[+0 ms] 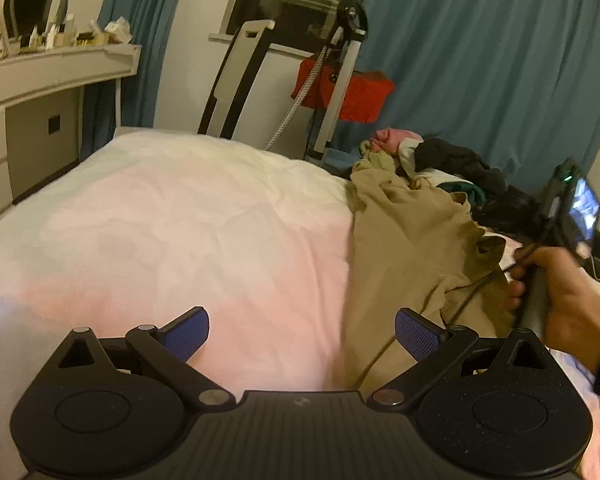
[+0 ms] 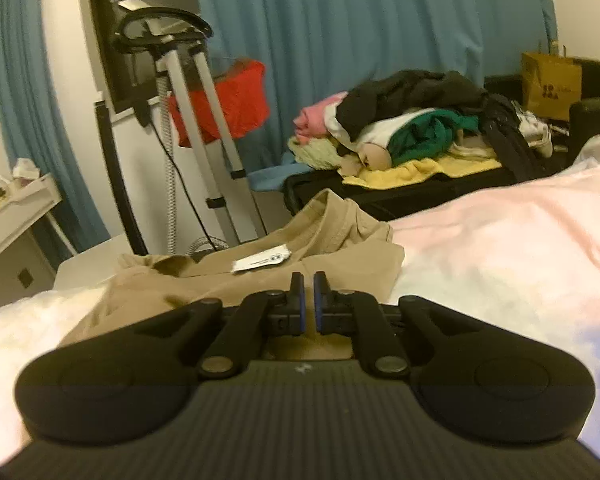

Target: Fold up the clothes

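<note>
The bed [image 1: 180, 220] takes up most of what I see, its pale cover bare across the middle, and the tan shirt [image 1: 412, 240] lies rumpled along its far side, near the pile of clothes [image 2: 420, 128] waiting beyond the bed. This shirt is the one I am folding, and I judge the step in hand to be spreading it flat before any fold.

To do that well, I want my right tongs [image 2: 309, 300] to hold a hem or edge, not a bunched middle, so the cloth opens when I draw it toward the bare cover. They are pressed nearly together low over the shirt, with tan fabric showing right behind the pads; I take it they pinch a fold of it, though the bite itself is hidden. The white label [image 2: 260, 260] lies just ahead of them, so I am likely near the collar or a seam.

My right hand [image 1: 568, 292] grips its handle from the side, tilted down toward the cloth. My left tongs [image 1: 300, 332] hang wide and empty over bare cover, beside the shirt's near edge, ready to take a second corner.
</note>
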